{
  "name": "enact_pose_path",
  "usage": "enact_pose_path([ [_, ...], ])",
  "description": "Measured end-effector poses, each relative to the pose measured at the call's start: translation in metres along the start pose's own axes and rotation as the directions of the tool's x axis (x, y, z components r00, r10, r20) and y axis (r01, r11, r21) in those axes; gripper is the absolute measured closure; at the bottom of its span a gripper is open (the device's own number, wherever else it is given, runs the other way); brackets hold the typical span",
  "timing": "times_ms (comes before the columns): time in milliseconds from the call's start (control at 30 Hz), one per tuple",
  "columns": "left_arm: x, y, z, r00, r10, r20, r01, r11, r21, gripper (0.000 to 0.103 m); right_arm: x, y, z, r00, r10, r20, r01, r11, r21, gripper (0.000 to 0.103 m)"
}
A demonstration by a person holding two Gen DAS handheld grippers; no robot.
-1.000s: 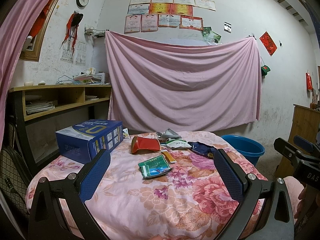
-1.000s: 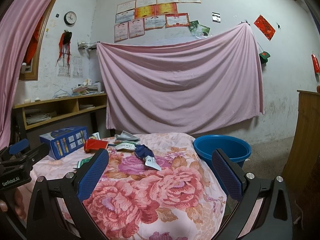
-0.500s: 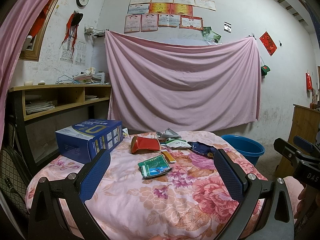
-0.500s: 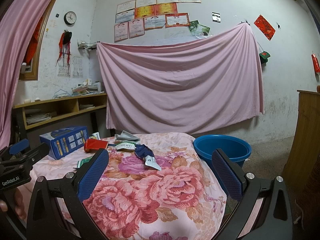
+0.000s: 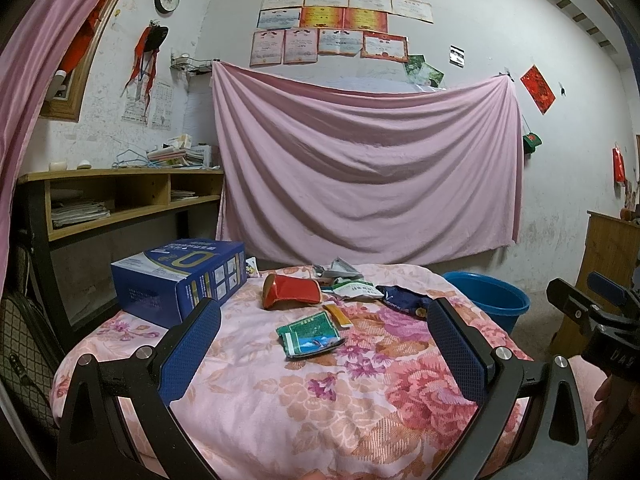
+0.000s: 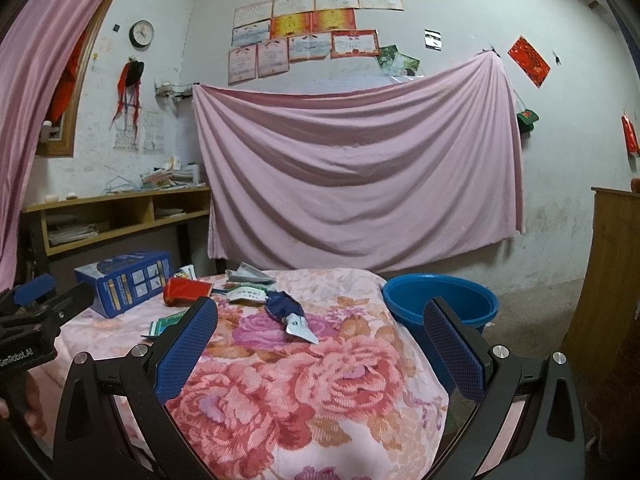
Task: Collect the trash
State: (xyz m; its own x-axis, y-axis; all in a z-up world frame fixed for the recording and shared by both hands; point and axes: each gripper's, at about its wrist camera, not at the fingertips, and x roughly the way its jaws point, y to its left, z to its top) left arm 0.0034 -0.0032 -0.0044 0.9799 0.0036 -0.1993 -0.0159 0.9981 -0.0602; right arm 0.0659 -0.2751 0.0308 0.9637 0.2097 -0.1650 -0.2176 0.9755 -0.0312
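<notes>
- Table (image 5: 248, 400): covered by a pink floral cloth, soft and wrinkled. All the trash lies on its far half. Risk: a fingertip driven too low may snag the cloth and drag several items at once.
- Blue box (image 5: 180, 280): stands at the far left corner of the table, near the red packet. Whether it counts as trash cannot be told. Risk: its bulk may exceed the jaw span.
- Blue bucket (image 6: 440, 300): stands on the floor just beyond the right edge of the table; judged to be the collection bin. Risk: a light wrapper released too early or too high may land on the floor beside it.
- Left gripper (image 5: 324, 344): jaws spread wide, holding nothing, held above the near table edge and aimed at the green packet.
- Right gripper (image 6: 320, 344): jaws spread wide, empty, held over the right part of the table with the bucket just right of its line.
- Red packet (image 5: 291, 291): crumpled, standing proud of the cloth; the easiest grip.
- Dark blue wrapper (image 6: 286, 306): lies mid-table, nearest the bucket, with a white piece (image 6: 302, 326) touching it. Risk: both may lift together and one may drop.
- Green packet (image 5: 310, 334): lies flat. Risk: the pads may slide over it or pinch cloth instead.
- Orange sachet (image 5: 337, 315): small, just beside the green packet; easily missed or knocked aside.
</notes>
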Motion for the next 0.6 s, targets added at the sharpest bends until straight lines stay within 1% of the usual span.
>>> enact_pose_path([
  [33,0.007,0.0,-0.003,1.0,0.003,0.007,-0.003,1.0,-0.007,0.002,0.002,0.002,0.002,1.0,0.007,0.006,-0.007,1.0,-0.019,0.0],
  [133,0.01,0.003,0.002,0.999,0.023,0.033,-0.022,0.999,-0.026,0.002,0.015,0.006,0.011,1.0,0.019,0.019,-0.018,0.997,-0.08,0.0],
  [233,0.025,0.002,0.01,0.999,0.026,0.035,-0.025,0.999,-0.033,0.002,0.031,0.006,0.022,0.999,0.026,0.032,-0.022,0.992,-0.126,0.0],
  [300,0.035,0.003,0.016,0.999,0.027,0.026,-0.027,0.999,-0.026,0.002,0.045,0.003,0.028,0.999,0.031,0.03,-0.027,0.991,-0.133,0.0],
  [333,0.043,0.003,0.016,0.999,0.033,0.011,-0.033,0.999,-0.023,0.002,0.055,0.0,0.031,0.999,0.038,0.016,-0.035,0.991,-0.126,0.0],
  [467,0.076,0.003,0.012,0.996,0.031,-0.087,-0.035,0.998,-0.043,0.002,0.087,-0.009,0.035,0.998,0.05,-0.038,-0.054,0.994,-0.097,0.0],
  [600,0.103,0.007,0.004,0.98,0.046,-0.195,-0.058,0.997,-0.054,0.002,0.121,-0.015,0.033,0.99,0.056,-0.129,-0.068,0.994,-0.089,0.0],
])
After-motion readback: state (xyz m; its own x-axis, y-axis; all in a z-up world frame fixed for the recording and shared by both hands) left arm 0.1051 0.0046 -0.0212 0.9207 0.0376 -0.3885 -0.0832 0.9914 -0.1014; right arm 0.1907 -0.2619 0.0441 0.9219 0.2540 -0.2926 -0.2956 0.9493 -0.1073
